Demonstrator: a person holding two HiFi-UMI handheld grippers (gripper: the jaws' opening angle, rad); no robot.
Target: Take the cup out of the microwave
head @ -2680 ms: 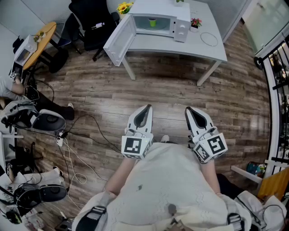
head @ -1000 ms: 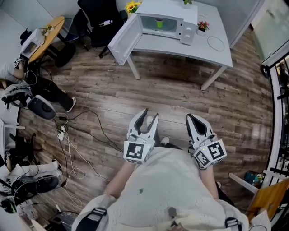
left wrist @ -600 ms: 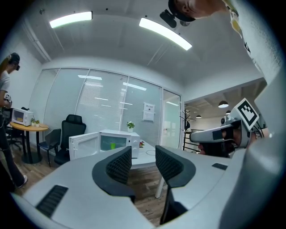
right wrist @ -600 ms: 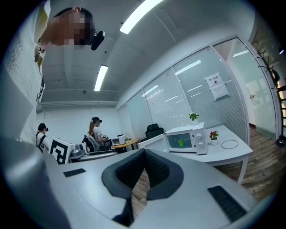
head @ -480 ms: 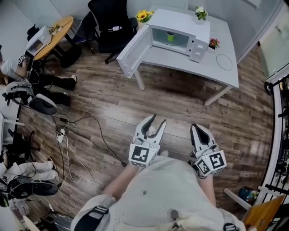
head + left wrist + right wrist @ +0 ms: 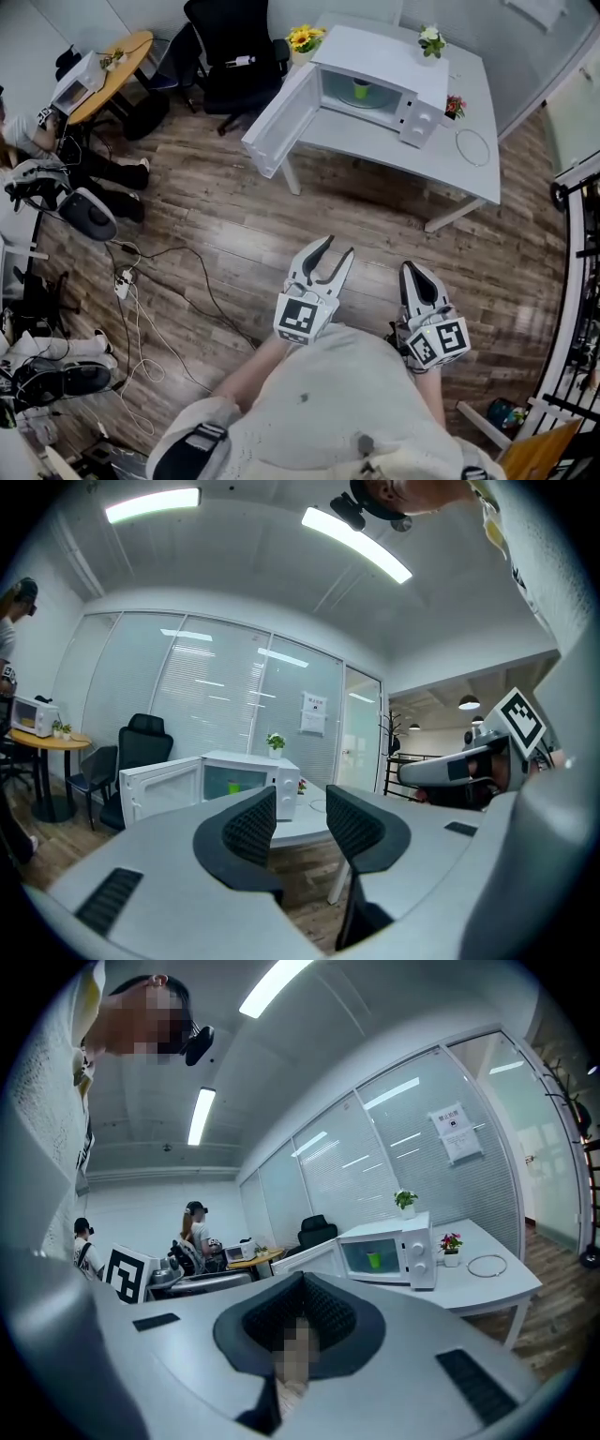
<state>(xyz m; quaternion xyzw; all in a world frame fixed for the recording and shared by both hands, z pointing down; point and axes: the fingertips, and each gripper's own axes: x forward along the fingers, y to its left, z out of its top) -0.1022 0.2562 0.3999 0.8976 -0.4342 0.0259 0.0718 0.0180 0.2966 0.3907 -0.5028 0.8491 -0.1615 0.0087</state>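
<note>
My left gripper: jaws partly apart, nothing between. My right gripper: jaws pressed together, empty. Both over wooden floor, well apart from white desk. Green cup stands inside microwave on desk, door swung wide.

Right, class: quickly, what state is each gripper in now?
Left gripper: jaws open, nothing between them.
Right gripper: jaws shut, holding nothing.
</note>
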